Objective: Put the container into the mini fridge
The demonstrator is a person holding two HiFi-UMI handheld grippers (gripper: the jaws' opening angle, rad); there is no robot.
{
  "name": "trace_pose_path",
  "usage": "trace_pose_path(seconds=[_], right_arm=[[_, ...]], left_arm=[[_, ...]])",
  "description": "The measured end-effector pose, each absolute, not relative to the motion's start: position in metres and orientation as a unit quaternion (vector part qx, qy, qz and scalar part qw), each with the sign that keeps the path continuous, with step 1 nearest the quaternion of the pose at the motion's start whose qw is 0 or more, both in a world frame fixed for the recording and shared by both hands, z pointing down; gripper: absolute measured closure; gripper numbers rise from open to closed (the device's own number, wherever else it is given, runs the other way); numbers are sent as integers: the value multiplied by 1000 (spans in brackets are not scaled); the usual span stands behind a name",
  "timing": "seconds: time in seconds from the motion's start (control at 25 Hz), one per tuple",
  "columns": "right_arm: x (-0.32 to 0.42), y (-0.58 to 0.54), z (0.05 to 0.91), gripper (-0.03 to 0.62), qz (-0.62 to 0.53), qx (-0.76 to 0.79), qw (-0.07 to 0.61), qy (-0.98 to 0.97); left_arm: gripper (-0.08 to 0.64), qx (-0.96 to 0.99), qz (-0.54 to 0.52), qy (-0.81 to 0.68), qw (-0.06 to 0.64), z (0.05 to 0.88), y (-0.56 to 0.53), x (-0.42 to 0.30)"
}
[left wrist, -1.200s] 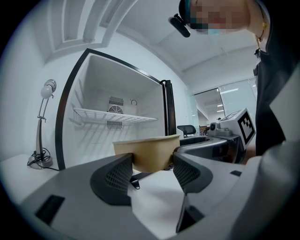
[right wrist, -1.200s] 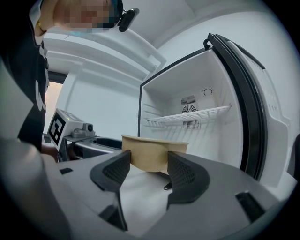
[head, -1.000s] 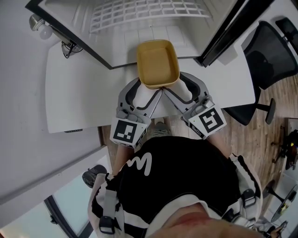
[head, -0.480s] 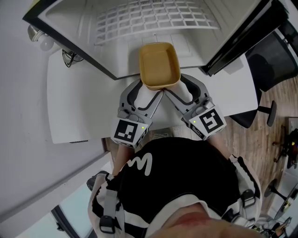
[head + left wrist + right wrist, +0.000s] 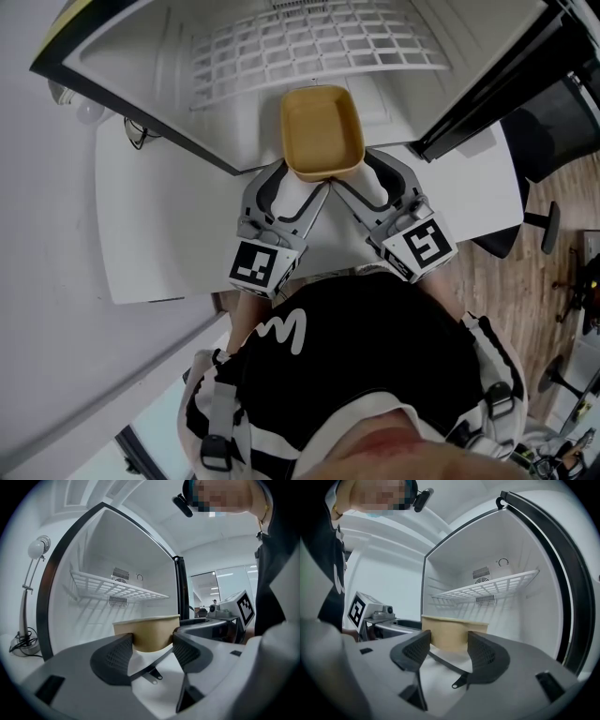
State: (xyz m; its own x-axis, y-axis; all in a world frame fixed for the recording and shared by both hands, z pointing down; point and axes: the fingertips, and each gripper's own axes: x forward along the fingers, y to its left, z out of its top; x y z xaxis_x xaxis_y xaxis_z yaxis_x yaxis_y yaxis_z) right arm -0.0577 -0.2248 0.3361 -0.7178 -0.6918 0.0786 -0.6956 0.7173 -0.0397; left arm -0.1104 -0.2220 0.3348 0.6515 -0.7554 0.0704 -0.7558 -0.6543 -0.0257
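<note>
Tan container (image 5: pixel 322 129) empty, upright, held level at open white mini fridge (image 5: pixel 169 84) mouth.

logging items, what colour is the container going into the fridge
Mustard yellow-tan, plain; the container shows best in the head view.

container (image 5: pixel 322 131): matt tan paperboard, smooth | mini fridge (image 5: pixel 178 75) liner: glossy white plastic | wire shelf (image 5: pixel 319 42) inside the fridge: white coated metal | left gripper (image 5: pixel 152 645), right gripper (image 5: pixel 447 648): matt grey plastic, dark mesh-textured pads (image 5: pixel 117 654) | floor (image 5: pixel 539 281) right of the fridge: wood planks, low sheen
</note>
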Motion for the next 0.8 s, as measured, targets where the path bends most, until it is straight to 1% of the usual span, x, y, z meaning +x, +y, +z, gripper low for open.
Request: trace_pose_path(seconds=[0.44, 0.64, 0.8], right_arm=[[-55, -236, 334, 334, 40, 365, 32, -930], [-46, -236, 334, 334, 39, 350, 38, -935], [-41, -235, 333, 334, 38, 339, 36, -939]], left_arm=[[287, 902, 71, -426, 20, 340, -229, -109], [285, 897, 56, -438, 17, 335, -229, -98], [285, 890, 70, -450, 21, 338, -226, -95]])
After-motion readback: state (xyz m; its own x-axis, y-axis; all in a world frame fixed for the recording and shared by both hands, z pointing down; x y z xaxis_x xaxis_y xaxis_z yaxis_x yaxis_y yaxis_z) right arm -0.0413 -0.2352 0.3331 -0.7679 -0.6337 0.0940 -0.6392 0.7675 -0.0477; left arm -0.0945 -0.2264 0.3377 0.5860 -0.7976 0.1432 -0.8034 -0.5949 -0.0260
